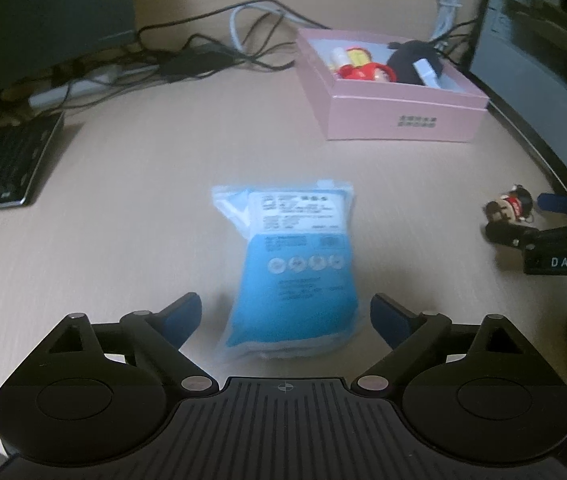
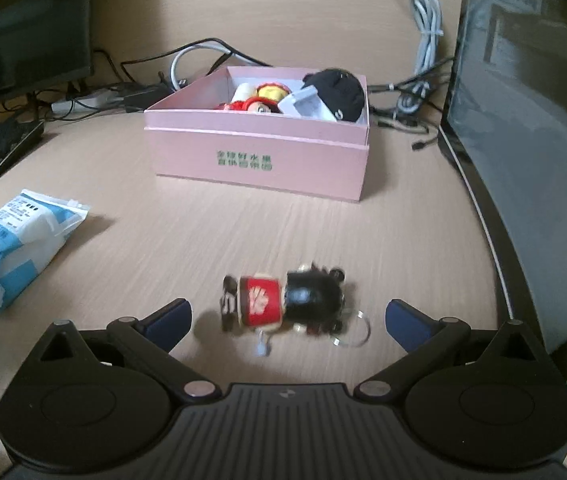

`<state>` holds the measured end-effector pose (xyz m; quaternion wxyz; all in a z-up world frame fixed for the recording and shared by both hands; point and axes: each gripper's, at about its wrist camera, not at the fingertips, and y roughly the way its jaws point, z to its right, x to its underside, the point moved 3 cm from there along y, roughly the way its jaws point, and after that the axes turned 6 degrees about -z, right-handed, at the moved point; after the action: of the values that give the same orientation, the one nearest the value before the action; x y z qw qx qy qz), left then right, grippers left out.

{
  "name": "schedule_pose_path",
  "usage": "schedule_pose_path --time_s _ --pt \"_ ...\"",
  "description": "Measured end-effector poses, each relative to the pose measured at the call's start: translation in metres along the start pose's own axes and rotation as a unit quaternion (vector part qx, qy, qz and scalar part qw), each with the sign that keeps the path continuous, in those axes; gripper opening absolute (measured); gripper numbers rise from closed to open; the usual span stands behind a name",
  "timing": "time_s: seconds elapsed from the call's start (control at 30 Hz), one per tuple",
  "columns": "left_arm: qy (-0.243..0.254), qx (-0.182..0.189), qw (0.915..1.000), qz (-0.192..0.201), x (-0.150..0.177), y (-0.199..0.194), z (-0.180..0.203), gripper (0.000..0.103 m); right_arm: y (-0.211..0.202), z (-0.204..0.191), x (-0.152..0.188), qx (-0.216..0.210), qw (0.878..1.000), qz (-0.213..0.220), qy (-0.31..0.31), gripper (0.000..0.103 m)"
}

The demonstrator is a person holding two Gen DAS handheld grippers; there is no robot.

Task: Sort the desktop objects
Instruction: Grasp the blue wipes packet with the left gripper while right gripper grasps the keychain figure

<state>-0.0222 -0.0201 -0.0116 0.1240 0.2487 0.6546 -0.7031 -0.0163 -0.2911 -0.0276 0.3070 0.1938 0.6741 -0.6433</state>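
Two hand-held grippers over a wooden desk (image 2: 363, 232), each lined up on one loose item. The left gripper (image 1: 285, 316) has its jaws spread wide on either side of a blue-and-white packet (image 1: 293, 268), which lies flat on the desk with its near end between the fingertips; no pad appears to touch it. The right gripper (image 2: 289, 320) is likewise spread wide around a small doll keychain (image 2: 283, 304) in a red top, lying on its side with its key ring (image 2: 353, 330) toward the right finger; again, no contact is visible.

Beyond both items stands an open pink box (image 2: 257, 160), holding a red-and-yellow figure (image 2: 261, 100), a black cap (image 2: 337, 90) and a white piece. Cables (image 1: 219, 56) run behind it; a dark flat device (image 1: 3, 164) lies at the left, well apart from the packet.

Step in hand, as judged: the approach before the grasp, both items being still outside the box. The next move calls for closing each pair of jaws squarely. The packet looks soft and likely to give, so a hold across its middle seems wise. The doll is small and rounded and may roll or slip.
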Motion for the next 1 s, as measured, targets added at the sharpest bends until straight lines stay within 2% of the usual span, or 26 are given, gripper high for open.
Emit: schedule_pose_path --time_s 0.07,0.13,0.3,0.4,0.57,0.67,0.77,0.83,0.87,0.93,1.0 --pt "-0.003 0.0 1.0 -0.002 0.001 0.0 -0.001 0.095 0.001 -0.001 -0.002 -0.008 1.0 0.002 -0.011 0.102" --pt "-0.002 0.003 1.0 -0.003 0.001 -0.001 0.0 0.095 0.002 -0.002 -0.003 -0.014 1.0 0.002 -0.016 0.089" --pt "0.009 0.018 0.9998 0.003 -0.001 -0.001 0.008 0.095 0.002 0.003 -0.005 -0.014 1.0 -0.004 -0.003 0.064" --pt "0.007 0.017 0.9998 0.009 -0.005 0.001 0.013 0.095 -0.005 0.008 -0.008 -0.027 0.999 -0.01 0.016 0.064" --pt "0.013 0.006 0.9998 0.016 -0.012 0.007 0.021 0.095 -0.022 0.007 -0.011 -0.025 1.0 -0.003 0.006 0.064" --pt "0.016 -0.021 0.9995 0.016 -0.015 0.015 0.026 0.092 -0.029 0.005 -0.013 -0.024 1.0 0.0 -0.002 0.064" --pt "0.001 -0.036 0.9993 0.01 -0.018 0.025 0.02 0.082 -0.04 0.003 -0.015 -0.024 1.0 0.008 -0.013 0.064" --pt "0.0 -0.045 0.999 0.005 -0.018 0.029 0.015 0.065 -0.048 0.005 -0.017 -0.025 0.999 0.014 -0.014 0.064" --pt "0.004 -0.044 0.999 0.003 -0.018 0.031 0.015 0.061 -0.053 0.006 -0.019 -0.027 0.999 0.018 -0.011 0.064" --pt "0.014 -0.04 0.9991 0.009 -0.019 0.026 0.016 0.059 -0.065 0.012 -0.024 -0.03 0.999 0.026 0.001 0.064" --pt "0.024 -0.029 0.9987 0.033 -0.027 0.015 0.017 0.059 -0.083 0.017 -0.033 -0.036 0.998 0.045 0.011 0.064"
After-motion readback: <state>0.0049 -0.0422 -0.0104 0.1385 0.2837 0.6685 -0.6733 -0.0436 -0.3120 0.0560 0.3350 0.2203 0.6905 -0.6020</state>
